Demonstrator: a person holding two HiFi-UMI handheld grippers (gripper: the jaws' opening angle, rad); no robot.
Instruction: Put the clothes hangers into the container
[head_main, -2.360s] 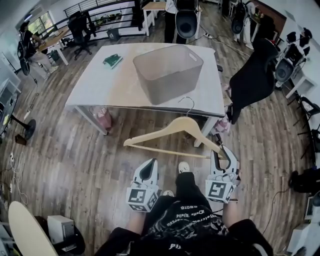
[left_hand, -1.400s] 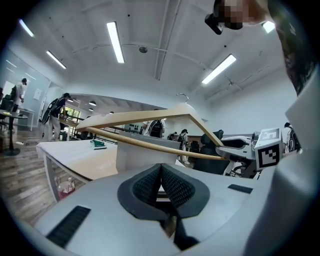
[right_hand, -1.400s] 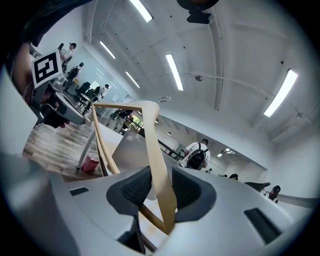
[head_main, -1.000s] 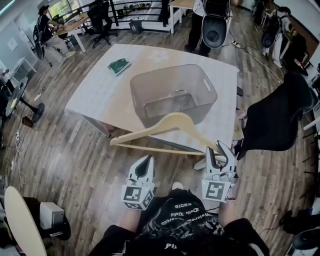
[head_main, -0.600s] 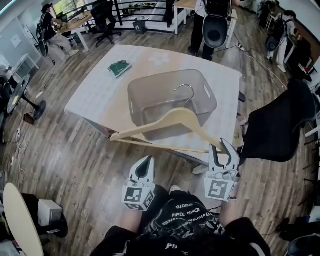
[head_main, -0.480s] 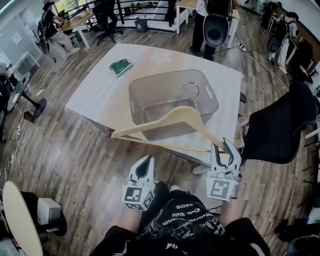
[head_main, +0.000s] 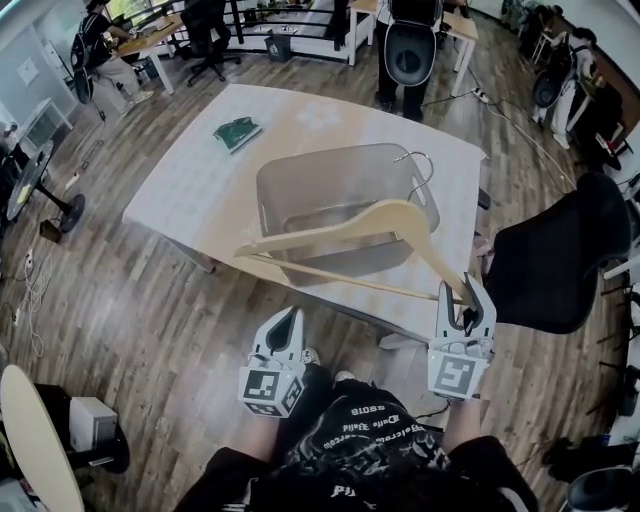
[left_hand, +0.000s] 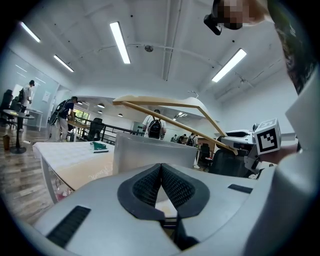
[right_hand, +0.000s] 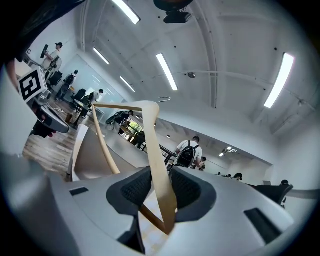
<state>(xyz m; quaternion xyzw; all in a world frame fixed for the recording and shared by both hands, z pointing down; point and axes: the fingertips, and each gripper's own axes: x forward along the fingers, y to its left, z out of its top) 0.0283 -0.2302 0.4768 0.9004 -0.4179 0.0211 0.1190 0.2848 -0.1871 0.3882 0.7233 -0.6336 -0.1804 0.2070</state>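
A wooden clothes hanger (head_main: 392, 216) with a metal hook (head_main: 421, 166) hangs in the air over the near side of the translucent grey container (head_main: 318, 185). My right gripper (head_main: 466, 299) is shut on the end of the hanger's right arm. In the right gripper view the pale wooden arm (right_hand: 156, 150) runs up between the dark pads (right_hand: 186, 188). My left gripper (head_main: 288, 322) is shut and holds nothing, low at the table's near edge. Its pads (left_hand: 148, 182) meet in the left gripper view, with the hanger (left_hand: 165, 102) above the container (left_hand: 150, 154).
The container stands on a white table (head_main: 195, 180) with a green item (head_main: 237, 131) at its far left. A black chair (head_main: 555, 255) stands close on the right. A person (head_main: 408, 45) stands behind the table's far edge. Wooden floor (head_main: 120, 320) surrounds the table.
The right gripper has carried the hanger to the right and farther over the container; the hook now sits above the container's right end. The left gripper has kept shut and come closer to the table.
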